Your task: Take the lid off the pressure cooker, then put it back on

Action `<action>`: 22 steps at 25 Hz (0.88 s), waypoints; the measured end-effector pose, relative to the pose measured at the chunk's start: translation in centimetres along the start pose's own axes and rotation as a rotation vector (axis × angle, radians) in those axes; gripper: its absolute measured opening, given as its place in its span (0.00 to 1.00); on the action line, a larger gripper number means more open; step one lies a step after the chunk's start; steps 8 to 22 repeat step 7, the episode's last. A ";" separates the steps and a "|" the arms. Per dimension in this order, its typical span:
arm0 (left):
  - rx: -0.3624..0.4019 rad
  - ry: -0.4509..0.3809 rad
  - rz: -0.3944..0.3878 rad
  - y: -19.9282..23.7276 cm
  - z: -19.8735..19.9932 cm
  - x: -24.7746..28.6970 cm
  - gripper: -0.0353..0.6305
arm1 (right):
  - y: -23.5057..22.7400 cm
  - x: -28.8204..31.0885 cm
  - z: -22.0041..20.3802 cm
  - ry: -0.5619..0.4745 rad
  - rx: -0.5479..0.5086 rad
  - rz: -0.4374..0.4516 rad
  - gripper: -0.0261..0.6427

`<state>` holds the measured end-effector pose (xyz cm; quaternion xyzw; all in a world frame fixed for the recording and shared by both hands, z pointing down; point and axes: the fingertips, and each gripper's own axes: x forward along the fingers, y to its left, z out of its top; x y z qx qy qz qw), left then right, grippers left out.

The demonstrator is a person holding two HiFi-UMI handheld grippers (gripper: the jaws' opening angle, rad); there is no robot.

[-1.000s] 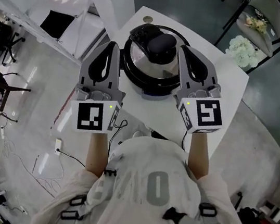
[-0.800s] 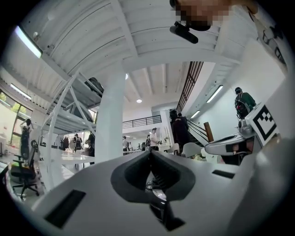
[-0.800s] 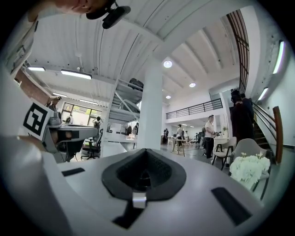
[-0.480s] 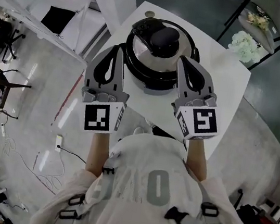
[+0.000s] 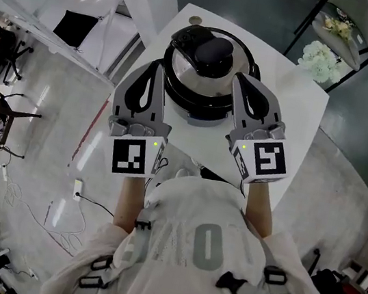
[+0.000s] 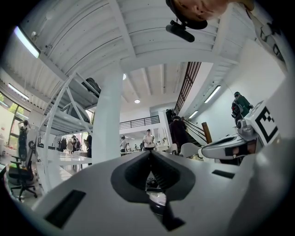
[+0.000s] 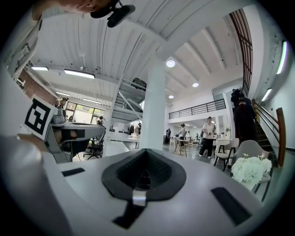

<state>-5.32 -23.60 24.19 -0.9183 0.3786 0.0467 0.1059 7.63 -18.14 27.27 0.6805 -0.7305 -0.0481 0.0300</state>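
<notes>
Left tongs [image 5: 156, 66] and right tongs [image 5: 240, 80] are both closed: each gripper view shows its jaws pressed together with nothing between them.

**Position.** Seen from the head view, the pressure cooker [image 5: 200, 107] stands on the white table [image 5: 294, 108] at 12 o'clock from the person. The lid [image 5: 194, 76] sits flat on the pot, with its dark knob [image 5: 213, 56] at the centre. The left tongs lie at the cooker's 9 o'clock and the right tongs at its 3 o'clock, tips forward and bodies trailing back toward 7 and 5 o'clock. Both tips overlap the cooker's rim in this view. Whether either one touches it cannot be told.

**Reason for the layout.** The tongs bracket the cooker evenly, which suits a two-sided approach: one side can steady the pot while the other works the lid. Closed jaws cannot grip, so this reads as a ready stance and not as a hold.

**Task status.** Judged from the seated lid, removal has not begun.

**Next move, as a judgement.** The jaws of one pair of tongs must open before closing on the knob. A pressure lid probably needs a twist to unlock before lifting, so a straight pull risks dragging the whole pot across the table.
</notes>
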 end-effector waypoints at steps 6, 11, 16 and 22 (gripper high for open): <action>0.010 -0.009 0.008 0.1 -0.1 0.2 0.08 | -0.1 0.2 -0.4 0.006 0.001 0.010 0.05; 0.012 -0.010 0.010 0.2 -0.1 0.2 0.08 | -0.2 0.2 -0.4 0.007 0.001 0.011 0.05; 0.012 -0.010 0.010 0.2 -0.1 0.2 0.08 | -0.2 0.2 -0.4 0.007 0.001 0.011 0.05; 0.012 -0.010 0.010 0.2 -0.1 0.2 0.08 | -0.2 0.2 -0.4 0.007 0.001 0.011 0.05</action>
